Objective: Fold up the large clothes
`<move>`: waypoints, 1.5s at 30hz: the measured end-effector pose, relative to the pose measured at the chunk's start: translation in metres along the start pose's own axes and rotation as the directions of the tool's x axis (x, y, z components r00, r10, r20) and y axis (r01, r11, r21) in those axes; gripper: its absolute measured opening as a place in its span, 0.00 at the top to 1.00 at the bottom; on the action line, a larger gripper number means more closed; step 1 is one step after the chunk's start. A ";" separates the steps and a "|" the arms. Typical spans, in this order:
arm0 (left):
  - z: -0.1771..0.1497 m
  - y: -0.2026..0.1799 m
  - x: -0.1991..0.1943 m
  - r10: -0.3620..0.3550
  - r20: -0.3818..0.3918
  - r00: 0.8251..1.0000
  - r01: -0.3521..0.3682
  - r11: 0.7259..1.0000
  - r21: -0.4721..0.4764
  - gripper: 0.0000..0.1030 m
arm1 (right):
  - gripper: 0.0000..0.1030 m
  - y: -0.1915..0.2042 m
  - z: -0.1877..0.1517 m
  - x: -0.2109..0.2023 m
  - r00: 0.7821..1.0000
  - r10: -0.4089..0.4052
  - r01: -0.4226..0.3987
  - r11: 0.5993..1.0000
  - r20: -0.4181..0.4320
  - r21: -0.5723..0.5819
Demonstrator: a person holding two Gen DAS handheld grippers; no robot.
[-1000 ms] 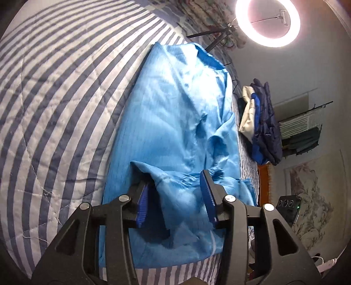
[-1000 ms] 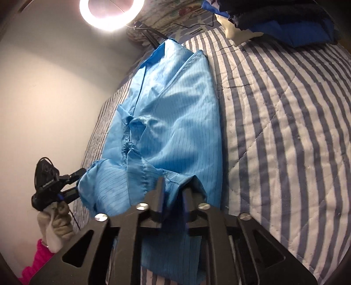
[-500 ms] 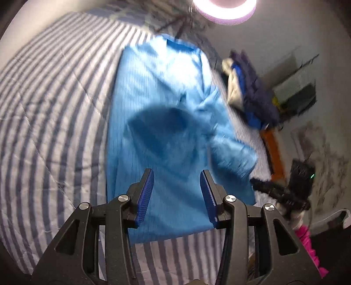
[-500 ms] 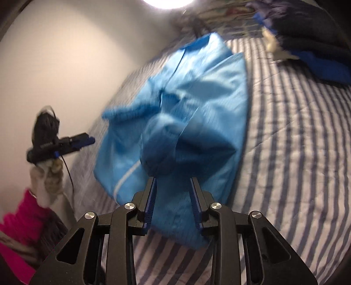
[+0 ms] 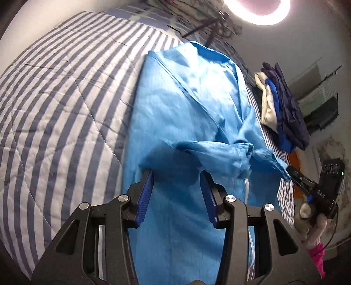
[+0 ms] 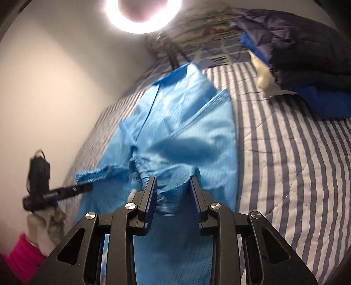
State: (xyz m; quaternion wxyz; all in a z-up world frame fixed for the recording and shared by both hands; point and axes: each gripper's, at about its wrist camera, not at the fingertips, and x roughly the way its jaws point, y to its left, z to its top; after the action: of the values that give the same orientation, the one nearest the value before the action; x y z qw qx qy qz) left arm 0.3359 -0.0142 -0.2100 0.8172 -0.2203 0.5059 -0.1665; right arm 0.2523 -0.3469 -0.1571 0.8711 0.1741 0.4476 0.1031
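A large light-blue garment [image 5: 186, 114] lies lengthwise on a striped bed, collar at the far end; it also shows in the right wrist view [image 6: 182, 131]. A folded-over band of its cloth lies across the middle, just beyond both sets of fingers. My left gripper [image 5: 176, 190] is open, its blue pads either side of the cloth edge without closing on it. My right gripper [image 6: 173, 193] is open too, with bunched cloth between its fingers. Each gripper appears in the other's view, at the cloth's side edge [image 5: 307, 186] [image 6: 61, 193].
The blue-and-white striped quilt [image 5: 54, 120] covers the bed. A pile of dark navy, blue and cream clothes [image 6: 307, 65] lies at the far right. A ring light on a tripod [image 6: 142, 13] stands at the bed's head. A wall [image 6: 54, 76] runs along the left.
One second ago the right gripper was shut on the blue cloth; it has opened. Both grippers pulled back, then moved forward again to the folded-over cloth.
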 end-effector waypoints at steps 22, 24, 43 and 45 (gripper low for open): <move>-0.016 -0.046 -0.018 0.034 0.007 0.999 -0.035 0.984 0.176 0.57 | 0.72 0.037 -0.031 -0.024 0.991 -0.134 0.130 0.974 -0.006 -0.185; -0.019 -0.042 -0.006 0.058 -0.008 0.998 -0.056 0.983 0.175 0.57 | 0.72 0.041 -0.036 -0.007 0.987 -0.153 0.136 0.964 -0.057 -0.229; 0.033 -0.017 -0.013 0.109 0.034 0.993 -0.113 0.980 0.165 0.62 | 0.73 0.030 0.000 -0.003 0.967 -0.254 0.247 0.909 0.022 -0.337; 0.037 -0.006 -0.015 0.092 0.002 0.996 -0.092 0.983 0.157 0.62 | 0.73 0.025 0.009 -0.003 0.962 -0.274 0.261 0.899 0.014 -0.353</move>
State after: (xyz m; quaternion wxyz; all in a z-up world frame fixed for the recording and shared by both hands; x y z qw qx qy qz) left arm 0.3626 -0.0046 -0.1808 0.8375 -0.1312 0.5029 -0.1685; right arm 0.2570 -0.3262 -0.1403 0.8857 -0.0490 0.4573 0.0639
